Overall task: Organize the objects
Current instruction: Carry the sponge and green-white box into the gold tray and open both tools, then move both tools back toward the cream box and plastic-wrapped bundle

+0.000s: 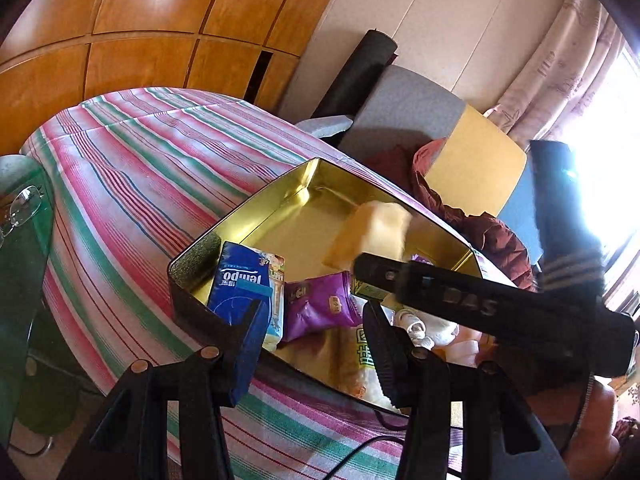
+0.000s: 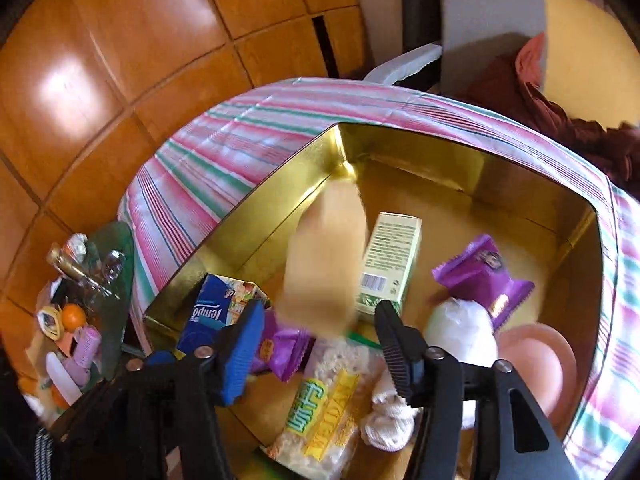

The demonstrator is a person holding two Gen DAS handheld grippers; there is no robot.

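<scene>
The pale yellow block (image 2: 326, 264), blurred and apparently in free fall, sits above the floor of the gold tin (image 2: 460, 184), just ahead of the right gripper (image 2: 316, 344). Its long axis runs from the near edge toward the tin's far corner, tilted, with the narrower end pointing far. Exact identity cannot be told through the blur; it reads as a soft sponge-like piece.

The right gripper's jaws stand spread with nothing between them, consistent with a release over the tin so the block lands among the items already collected.

Contents near the block: 1 green-and-white carton (image 2: 390, 264) just to its right, long axis also pointing far; 2 purple snack packets (image 2: 482, 276); a blue Tempo tissue pack (image 2: 210, 312) at the near left wall; a yellow-labelled rice cracker pack (image 2: 320, 412); white socks (image 2: 460, 332); a pink round lid (image 2: 540, 368).

The left gripper (image 1: 316, 320) hovers at the tin's near rim, jaws apart and empty. The tin rests on a striped bedspread (image 1: 140, 160).
</scene>
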